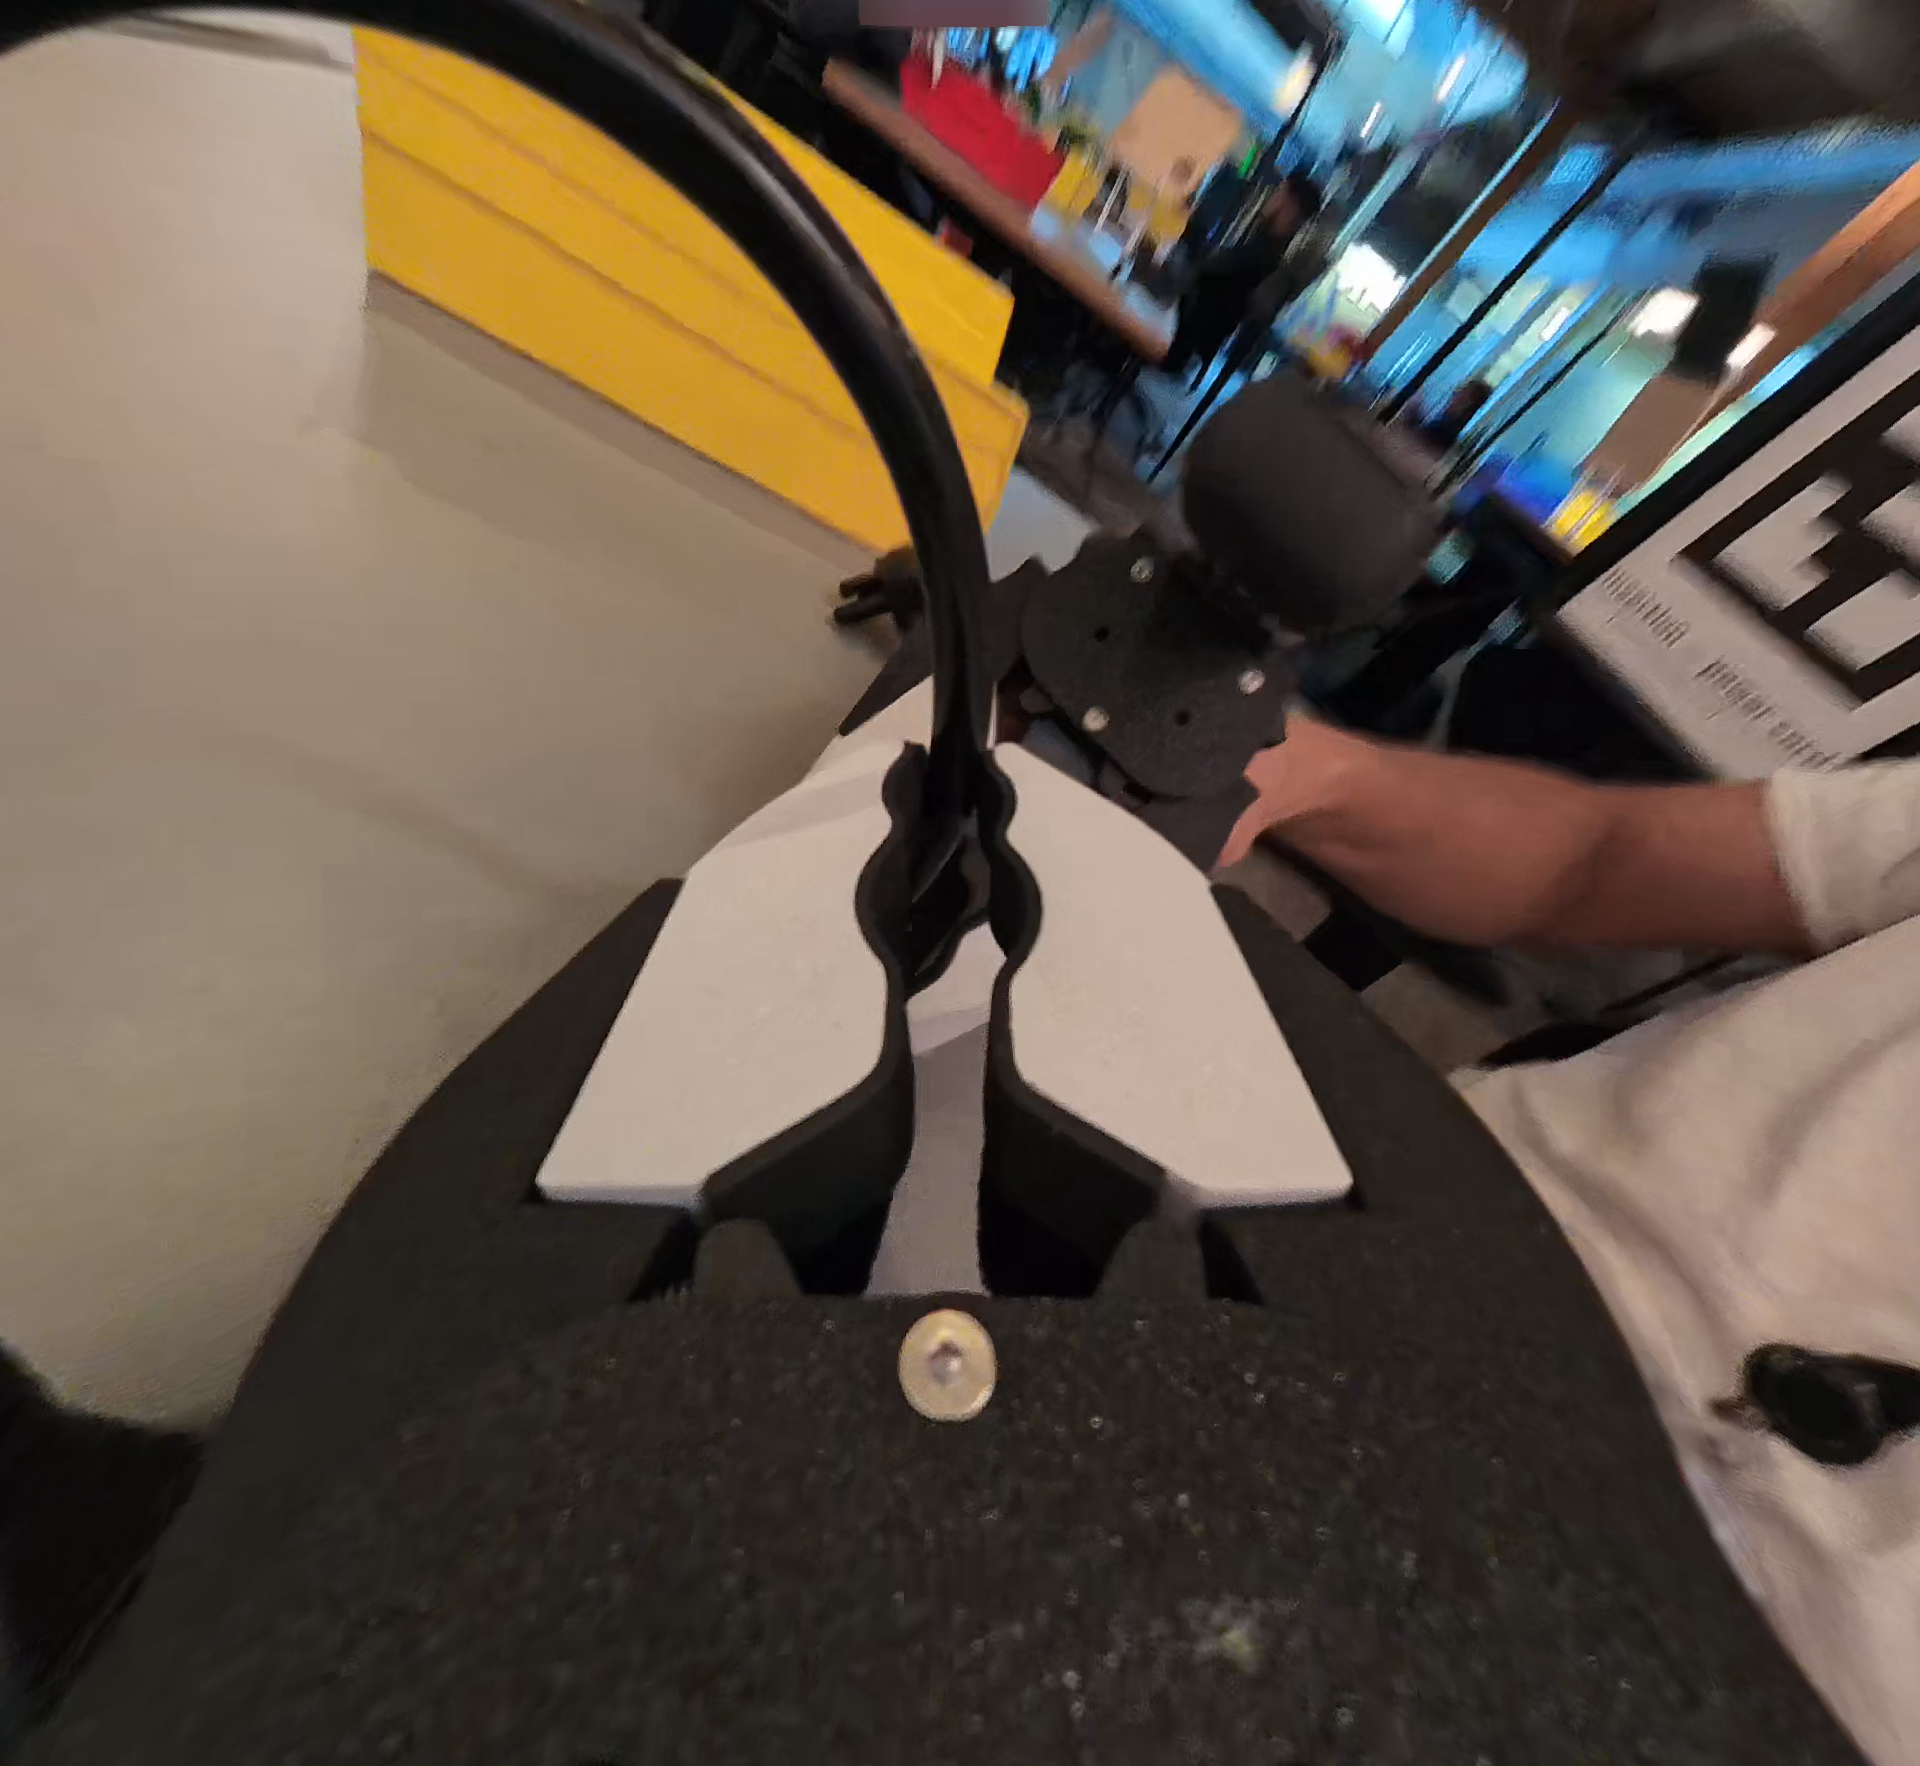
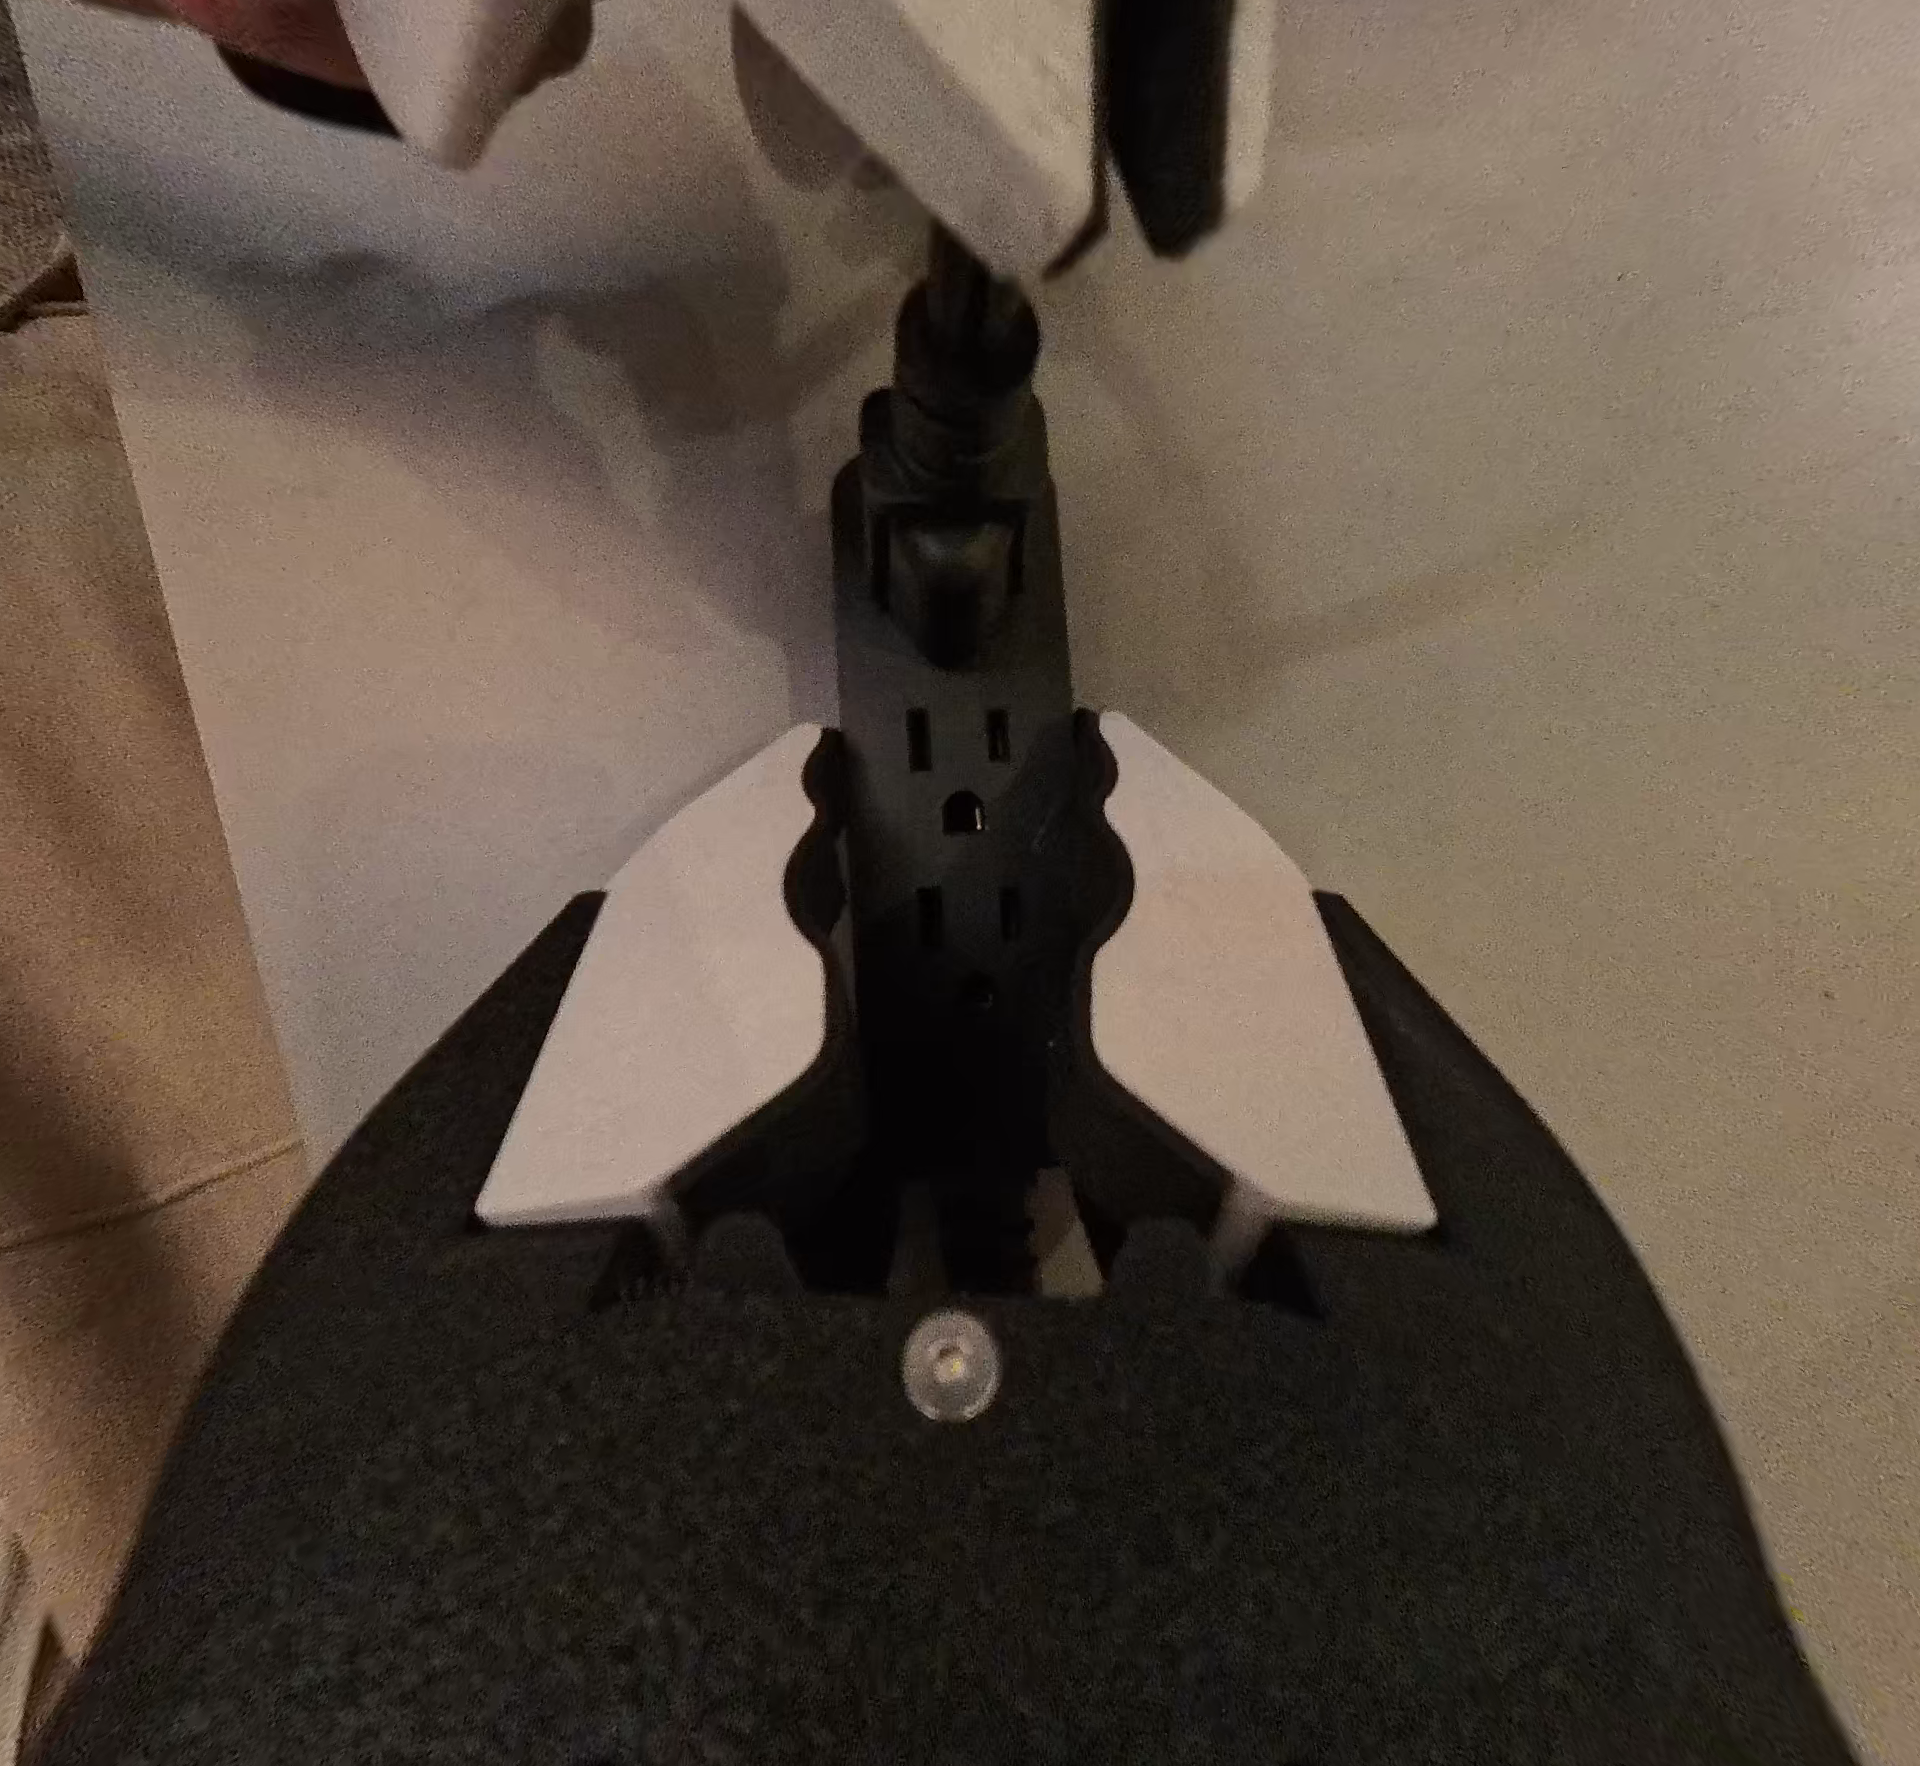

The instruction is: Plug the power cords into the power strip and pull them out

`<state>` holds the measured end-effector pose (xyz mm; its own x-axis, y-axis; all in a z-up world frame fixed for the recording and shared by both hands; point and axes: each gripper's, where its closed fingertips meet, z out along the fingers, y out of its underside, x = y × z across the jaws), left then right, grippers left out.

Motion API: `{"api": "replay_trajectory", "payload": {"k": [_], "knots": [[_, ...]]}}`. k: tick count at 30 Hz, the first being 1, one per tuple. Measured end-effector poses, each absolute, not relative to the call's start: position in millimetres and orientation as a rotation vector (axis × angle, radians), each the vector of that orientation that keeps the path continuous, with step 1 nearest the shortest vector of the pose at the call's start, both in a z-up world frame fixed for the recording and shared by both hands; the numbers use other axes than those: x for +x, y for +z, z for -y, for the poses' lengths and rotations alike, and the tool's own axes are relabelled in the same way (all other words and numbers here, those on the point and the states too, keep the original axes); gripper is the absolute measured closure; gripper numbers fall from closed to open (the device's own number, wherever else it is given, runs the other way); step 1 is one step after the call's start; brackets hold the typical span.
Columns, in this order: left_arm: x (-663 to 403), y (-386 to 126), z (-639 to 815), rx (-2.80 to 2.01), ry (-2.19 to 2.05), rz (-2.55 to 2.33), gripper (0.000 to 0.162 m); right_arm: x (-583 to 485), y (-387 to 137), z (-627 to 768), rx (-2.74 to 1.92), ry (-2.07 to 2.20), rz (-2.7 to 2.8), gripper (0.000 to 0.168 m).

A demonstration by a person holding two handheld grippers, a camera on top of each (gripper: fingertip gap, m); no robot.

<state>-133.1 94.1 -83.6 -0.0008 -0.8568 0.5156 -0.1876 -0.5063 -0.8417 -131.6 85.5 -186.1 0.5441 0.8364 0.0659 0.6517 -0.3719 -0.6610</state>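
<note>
Black power cord (image 1: pixel 852 303) arcs away from the left gripper (image 1: pixel 948 869) pinching its plug end — the right gripper (image 2: pixel 961 843) clamps the black power strip (image 2: pixel 954 677) on the pale table (image 2: pixel 1455 573).

White marker board (image 1: pixel 1766 615) bears blurred print; nothing legible
</note>
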Motion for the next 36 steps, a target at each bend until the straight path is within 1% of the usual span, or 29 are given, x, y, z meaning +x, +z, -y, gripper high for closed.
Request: {"api": "replay_trajectory", "payload": {"k": [2, 4, 8, 9, 13, 15, 17, 18, 20, 21, 22, 24, 27, 31, 36], "knots": [[-133.9, -78.5, -95.5, -1.700, -1.682, -0.988, 0.154, -132.3, -184.3, -86.2, -2.130, 0.431, 1.158, 0.124], [-134.8, -78.4, -97.2, -1.692, -1.728, -0.948, 0.154, -129.4, -184.9, -88.3, -2.135, 0.386, 1.165, 0.124], [-136.9, -84.6, -99.1, -1.721, -1.650, -0.994, 0.154, -126.7, -187.7, -85.0, -2.145, 0.422, 1.178, 0.124], [-137.0, -85.9, -99.3, -1.724, -1.600, -1.043, 0.155, -126.9, -187.5, -85.1, -2.145, 0.432, 1.168, 0.124], [-138.7, -91.9, -95.8, -1.627, -1.131, -1.345, 0.151, -127.6, -187.2, -84.4, -2.148, 0.411, 1.200, 0.125], [-140.6, -97.7, -93.0, -1.603, -1.077, -1.371, 0.143, -128.2, -186.9, -83.6, -2.132, 0.415, 1.213, 0.125], [-140.7, -108.6, -94.5, -1.661, -1.108, -1.337, 0.127, -128.8, -186.5, -83.8, -2.127, 0.426, 1.194, 0.126], [-139.5, -115.3, -94.0, -1.694, -1.132, -1.334, 0.122, -128.9, -186.5, -83.9, -2.122, 0.427, 1.191, 0.126], [-137.0, -129.6, -93.8, -1.753, -1.126, -1.349, 0.115, -129.0, -186.4, -83.9, -2.120, 0.431, 1.185, 0.126], [-135.6, -135.0, -93.8, -1.762, -1.102, -1.358, 0.117, -129.1, -186.2, -84.1, -2.119, 0.432, 1.181, 0.126], [-134.1, -139.5, -93.0, -1.758, -1.080, -1.370, 0.122, -129.3, -186.2, -84.1, -2.116, 0.436, 1.174, 0.126], [-131.5, -146.8, -90.9, -1.739, -1.031, -1.404, 0.128, -129.6, -185.9, -84.2, -2.101, 0.451, 1.157, 0.126], [-131.4, -148.3, -86.4, -1.699, -1.022, -1.456, 0.137, -128.8, -185.5, -80.1, -2.061, 0.474, 1.216, 0.125], [-129.3, -148.1, -69.7, -1.641, -1.059, -1.557, 0.137, -123.1, -185.1, -68.8, -1.927, 0.517, 1.402, 0.126], [-127.7, -148.3, -68.9, -1.629, -1.062, -1.568, 0.137, -120.1, -184.1, -69.3, -1.933, 0.529, 1.364, 0.126]]}}
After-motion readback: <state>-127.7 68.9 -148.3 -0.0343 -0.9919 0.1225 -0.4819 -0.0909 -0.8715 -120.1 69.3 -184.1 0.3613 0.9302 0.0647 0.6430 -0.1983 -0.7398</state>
